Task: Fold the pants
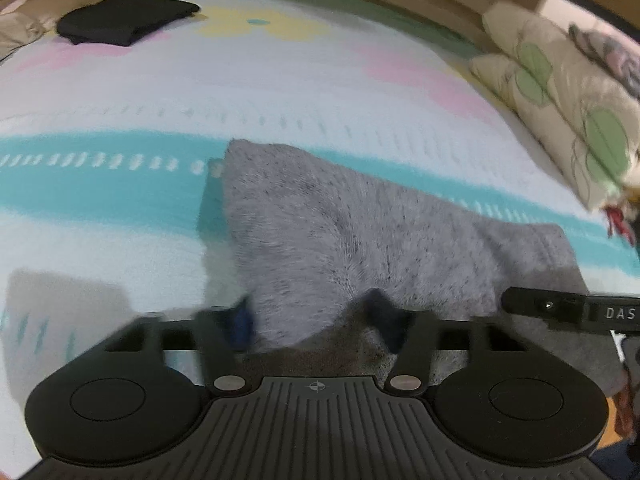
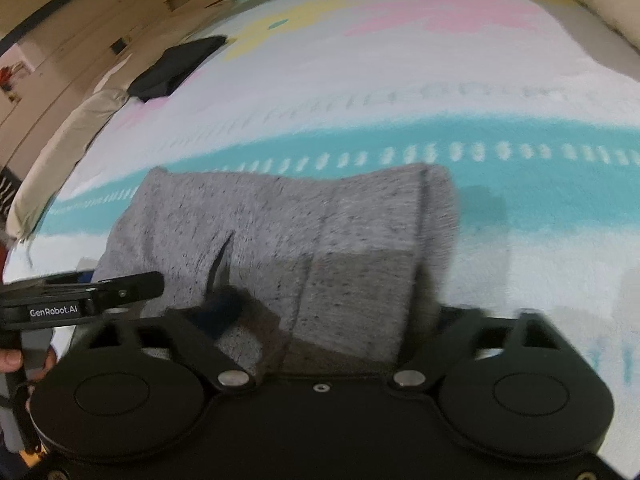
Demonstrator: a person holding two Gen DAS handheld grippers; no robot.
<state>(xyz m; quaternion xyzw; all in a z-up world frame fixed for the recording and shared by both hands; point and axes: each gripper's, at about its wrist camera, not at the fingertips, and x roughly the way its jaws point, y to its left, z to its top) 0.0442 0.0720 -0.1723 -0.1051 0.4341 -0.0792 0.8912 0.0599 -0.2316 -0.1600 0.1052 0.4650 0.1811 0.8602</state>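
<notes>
You have the pants (image 1: pixel 360 236), heather-grey knit flecked with dark specks, folded into a thick bundle across the teal stripe of the bedcover. A dark slit, probably a pocket opening, shows on the top layer. Their near edge seems raised, though blur obscures it.

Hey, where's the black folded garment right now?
The black folded garment lies at the far left of the bed cover in both wrist views, well beyond the grey pants, near the bed's edge.

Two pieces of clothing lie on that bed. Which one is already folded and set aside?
The black garment at the bed's far corner, a neat flat bundle. The speckled grey knitted pants lie rumpled between both grippers.
</notes>
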